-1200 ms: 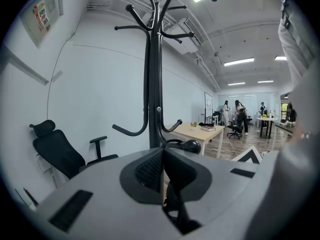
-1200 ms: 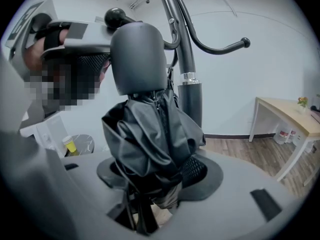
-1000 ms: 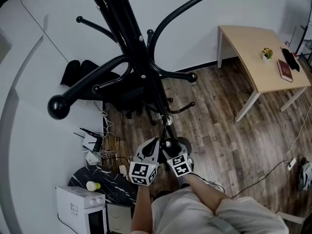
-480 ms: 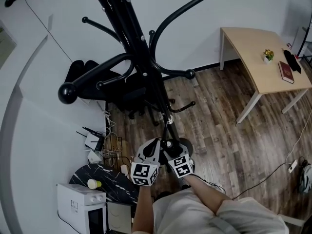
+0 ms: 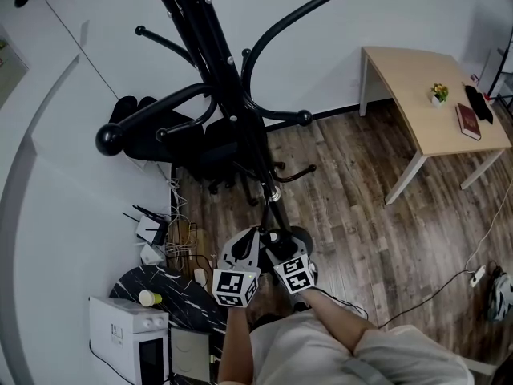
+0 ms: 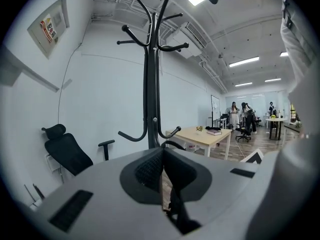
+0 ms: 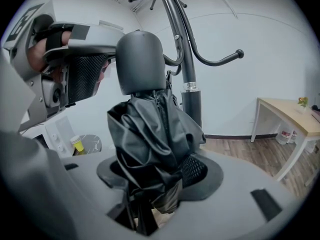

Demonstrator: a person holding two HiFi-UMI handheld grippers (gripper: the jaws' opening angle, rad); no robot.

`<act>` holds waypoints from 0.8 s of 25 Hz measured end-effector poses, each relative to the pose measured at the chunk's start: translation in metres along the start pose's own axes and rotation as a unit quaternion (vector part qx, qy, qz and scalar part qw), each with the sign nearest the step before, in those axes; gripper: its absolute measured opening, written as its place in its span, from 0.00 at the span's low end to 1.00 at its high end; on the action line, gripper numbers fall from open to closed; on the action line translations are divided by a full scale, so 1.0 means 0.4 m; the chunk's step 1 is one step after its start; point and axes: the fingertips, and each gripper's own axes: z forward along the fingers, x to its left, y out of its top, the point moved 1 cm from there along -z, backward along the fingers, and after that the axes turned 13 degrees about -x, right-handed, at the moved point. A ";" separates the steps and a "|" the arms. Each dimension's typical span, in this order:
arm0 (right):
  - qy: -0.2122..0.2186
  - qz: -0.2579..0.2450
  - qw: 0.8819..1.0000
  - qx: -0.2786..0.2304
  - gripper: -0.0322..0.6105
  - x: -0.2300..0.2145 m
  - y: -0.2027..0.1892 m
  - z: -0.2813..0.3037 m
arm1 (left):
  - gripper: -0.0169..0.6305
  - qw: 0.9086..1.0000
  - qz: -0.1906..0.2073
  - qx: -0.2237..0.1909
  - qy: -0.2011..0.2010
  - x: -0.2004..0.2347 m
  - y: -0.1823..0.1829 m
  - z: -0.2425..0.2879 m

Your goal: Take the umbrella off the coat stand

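Barely budged since a second ago: both grippers parked at the same spot, low beside the pole of the coat stand [image 5: 232, 111], with only a slight slide of the stand's curved arms across the head view.

Clamped hard on the folded umbrella [image 7: 150, 129] with the right gripper [image 7: 155, 169]: pads pressed into the dark bunched canopy, rounded handle end sticking up and away from the jaws. Long axis straight out of the right jaws, about parallel to the pole. Handle end uppermost in the right gripper view, tip end hidden below the jaws. Placed just in front of the pole, near the lower hooks; touching the pole or apart, impossible to tell, and likewise whether still hung on anything.

Closed tight at the left gripper [image 6: 161, 156]: pads together, nothing bulky between them, only a thin dark strand low at the seam, too unclear to name. Held just beside the umbrella's handle end, on the side away from the pole in the right gripper view.

Nearer hand: the right, already on the canopy, so no reach left to make. Probably calls for a pull away from the pole and back toward the person, keeping the long axis parallel to the pole so as to clear the lower hooks without snagging fabric.
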 end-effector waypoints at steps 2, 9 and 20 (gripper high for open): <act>0.001 0.000 1.000 -0.001 0.44 -0.002 0.001 -0.010 | 0.06 1.000 0.002 -0.003 -0.002 -0.013 0.007 -0.005; 0.000 0.007 1.000 -0.007 0.44 -0.006 0.000 -0.061 | 0.06 1.000 -0.006 -0.024 0.004 -0.076 0.041 -0.028; 0.023 -0.023 0.999 -0.017 0.44 -0.006 0.005 -0.191 | 0.06 0.998 -0.048 -0.031 0.004 -0.184 0.069 -0.085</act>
